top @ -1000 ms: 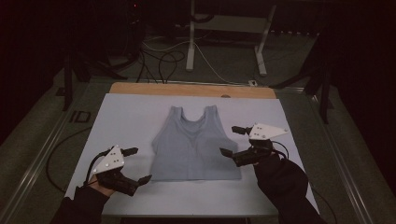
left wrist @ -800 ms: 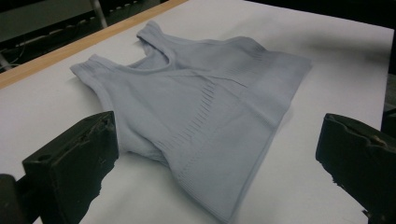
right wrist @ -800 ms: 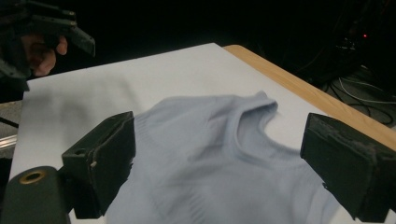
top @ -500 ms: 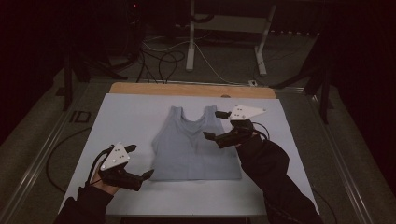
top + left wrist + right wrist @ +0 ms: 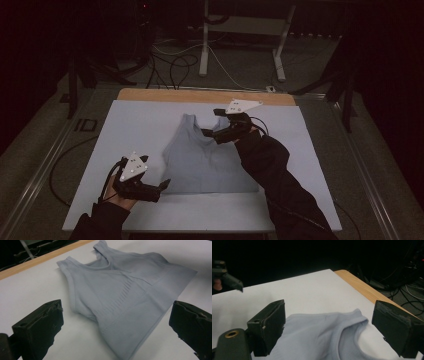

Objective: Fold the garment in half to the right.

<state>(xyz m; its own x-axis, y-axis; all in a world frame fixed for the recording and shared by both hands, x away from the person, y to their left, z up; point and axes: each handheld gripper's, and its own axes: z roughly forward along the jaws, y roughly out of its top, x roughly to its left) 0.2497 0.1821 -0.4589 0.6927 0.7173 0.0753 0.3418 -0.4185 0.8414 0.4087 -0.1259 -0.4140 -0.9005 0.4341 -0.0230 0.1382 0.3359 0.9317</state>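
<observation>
The pale blue tank top point(image 5: 205, 160) lies flat at the middle of my white worktop point(image 5: 140, 125). My right gripper point(image 5: 212, 127) hovers at its one o'clock strap, fingers apart. My left gripper point(image 5: 162, 187) sits at its seven o'clock corner, fingers apart.

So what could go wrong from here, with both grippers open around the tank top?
1. The right gripper hangs open over the tank top near its neckline; closing could catch only the top layer.
2. The left gripper sits at the bottom hem corner; a lift by one hand alone might bunch the flat fabric.
</observation>
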